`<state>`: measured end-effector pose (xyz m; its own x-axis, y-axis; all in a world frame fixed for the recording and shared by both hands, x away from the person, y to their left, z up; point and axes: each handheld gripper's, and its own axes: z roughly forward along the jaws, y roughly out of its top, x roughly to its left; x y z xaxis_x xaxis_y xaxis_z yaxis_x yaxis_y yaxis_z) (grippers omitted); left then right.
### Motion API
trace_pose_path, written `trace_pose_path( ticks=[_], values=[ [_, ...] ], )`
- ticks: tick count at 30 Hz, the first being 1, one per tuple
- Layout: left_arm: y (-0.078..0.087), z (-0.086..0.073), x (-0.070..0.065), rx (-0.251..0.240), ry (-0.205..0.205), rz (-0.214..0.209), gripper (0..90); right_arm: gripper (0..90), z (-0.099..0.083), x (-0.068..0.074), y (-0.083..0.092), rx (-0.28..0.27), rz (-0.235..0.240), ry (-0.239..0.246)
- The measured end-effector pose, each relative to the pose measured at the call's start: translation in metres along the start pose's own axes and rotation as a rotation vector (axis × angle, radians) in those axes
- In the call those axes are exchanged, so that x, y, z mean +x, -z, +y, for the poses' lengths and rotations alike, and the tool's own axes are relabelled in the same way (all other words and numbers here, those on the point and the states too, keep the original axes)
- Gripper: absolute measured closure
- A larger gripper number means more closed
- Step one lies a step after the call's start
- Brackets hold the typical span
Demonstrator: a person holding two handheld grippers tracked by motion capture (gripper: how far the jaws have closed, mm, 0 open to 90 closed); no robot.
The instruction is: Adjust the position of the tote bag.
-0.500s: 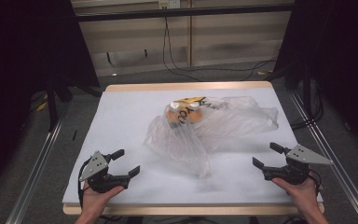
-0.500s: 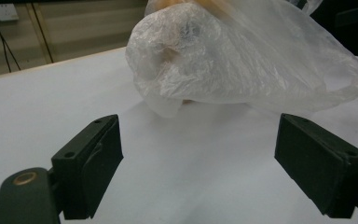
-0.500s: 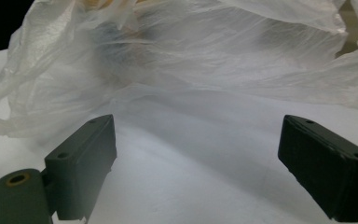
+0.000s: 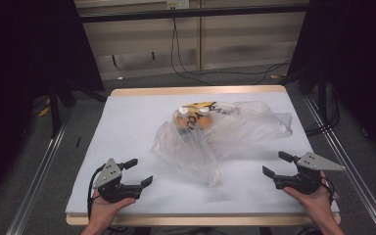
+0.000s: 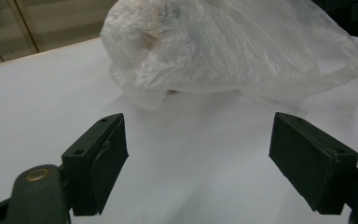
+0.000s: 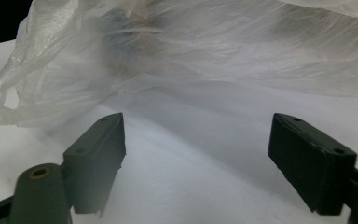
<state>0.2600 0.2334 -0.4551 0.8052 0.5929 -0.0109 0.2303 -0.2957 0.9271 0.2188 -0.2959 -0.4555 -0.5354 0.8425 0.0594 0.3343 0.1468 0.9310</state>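
A crumpled clear plastic bag [image 4: 215, 134] lies in the middle of the white table [image 4: 127, 122], with orange items and a yellow label [image 4: 196, 117] inside at its far end. My left gripper [image 4: 139, 172] rests near the front left edge, held by a hand, open and empty, pointing at the bag [image 5: 223, 51]. Near the front right edge, my right gripper [image 4: 276, 164] is open and empty too, aimed at the bag [image 6: 214, 46]. Both stand apart from the plastic.
The table's wooden rim [image 4: 196, 90] runs along the far side. Metal rails [image 4: 39, 181] flank the table on both sides. Cables [image 4: 215, 73] lie on the floor behind. Bare white surface lies between each gripper and the bag.
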Motion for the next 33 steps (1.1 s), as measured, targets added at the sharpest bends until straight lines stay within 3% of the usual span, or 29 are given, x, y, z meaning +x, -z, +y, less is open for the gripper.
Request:
trace_pose_path(
  ticks=[2, 5, 7, 10, 13, 15, 16, 20, 30, 33],
  values=[
    [-0.001, 0.001, -0.001, 0.007, -0.013, 0.002, 22.2, 23.5, 0.001, -0.002, 0.001, 0.004, 0.004, -0.003],
    [-0.005, 0.002, -0.005, 0.001, 0.002, -0.047, 22.5, 26.2, 0.001, -0.004, 0.002, -0.006, 0.006, -0.008],
    [-0.006, 0.003, -0.007, 0.014, -0.010, -0.040, 24.6, 28.5, 0.002, -0.005, 0.003, -0.008, 0.014, -0.010],
    [-0.008, 0.004, -0.009, 0.003, 0.001, -0.073, 27.2, 32.7, 0.003, -0.006, 0.005, -0.018, 0.031, -0.025],
    [-0.009, 0.007, -0.019, 0.014, -0.034, -0.098, 29.5, 34.7, 0.006, -0.005, 0.009, -0.032, 0.021, -0.017],
    [-0.010, 0.008, -0.023, 0.000, -0.045, -0.133, 30.7, 35.4, 0.008, -0.003, 0.011, -0.038, 0.017, -0.023],
    [-0.010, 0.010, -0.026, 0.002, -0.043, -0.126, 31.5, 35.9, 0.009, -0.002, 0.012, -0.035, 0.020, -0.026],
    [-0.015, 0.013, -0.032, -0.002, -0.063, -0.172, 33.5, 36.8, 0.011, -0.001, 0.012, -0.033, 0.027, -0.039],
    [-0.038, 0.028, -0.056, -0.011, -0.092, -0.250, 34.8, 39.8, 0.017, -0.004, 0.011, -0.010, 0.051, -0.017],
    [-0.047, 0.031, -0.063, 0.011, -0.114, -0.271, 34.9, 40.8, 0.017, -0.007, 0.012, -0.010, 0.049, -0.024]
  ],
)
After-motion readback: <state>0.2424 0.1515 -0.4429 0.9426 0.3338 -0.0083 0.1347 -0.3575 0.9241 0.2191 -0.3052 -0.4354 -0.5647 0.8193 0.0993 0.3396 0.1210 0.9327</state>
